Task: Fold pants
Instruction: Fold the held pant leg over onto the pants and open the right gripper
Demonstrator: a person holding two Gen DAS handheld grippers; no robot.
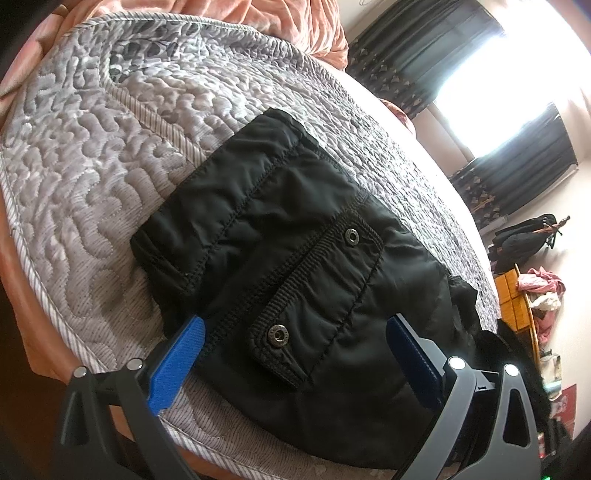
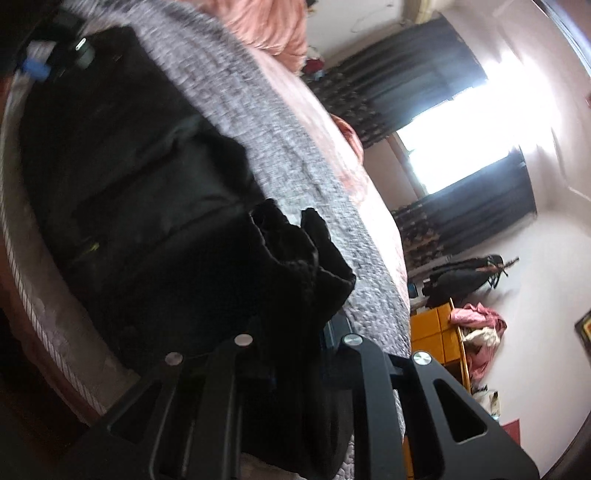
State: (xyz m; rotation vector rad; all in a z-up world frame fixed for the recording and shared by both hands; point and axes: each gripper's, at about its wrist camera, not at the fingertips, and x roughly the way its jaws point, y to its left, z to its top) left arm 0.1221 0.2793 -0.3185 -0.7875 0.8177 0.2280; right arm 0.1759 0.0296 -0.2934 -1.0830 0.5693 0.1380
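The black pants [image 1: 288, 251] lie folded into a compact bundle on the grey quilted bed cover [image 1: 92, 155], a flap pocket with two snap buttons facing up. My left gripper [image 1: 295, 332] is open, its blue fingers [image 1: 177, 365] on either side of the bundle's near end, just above the cloth. In the right wrist view the pants [image 2: 140, 192] fill the left half. My right gripper [image 2: 295, 332] is shut on a bunched black edge of the pants [image 2: 295, 258] and lifts it. The left gripper [image 2: 55, 59] shows far off at the top left.
Pink blankets [image 1: 288, 22] are heaped at the head of the bed. The bed's near edge runs along the bottom left. To the right are a bright window with dark curtains [image 1: 517, 162], a yellow cabinet [image 2: 439, 332] with clothes on it, and a black bag [image 1: 524, 240].
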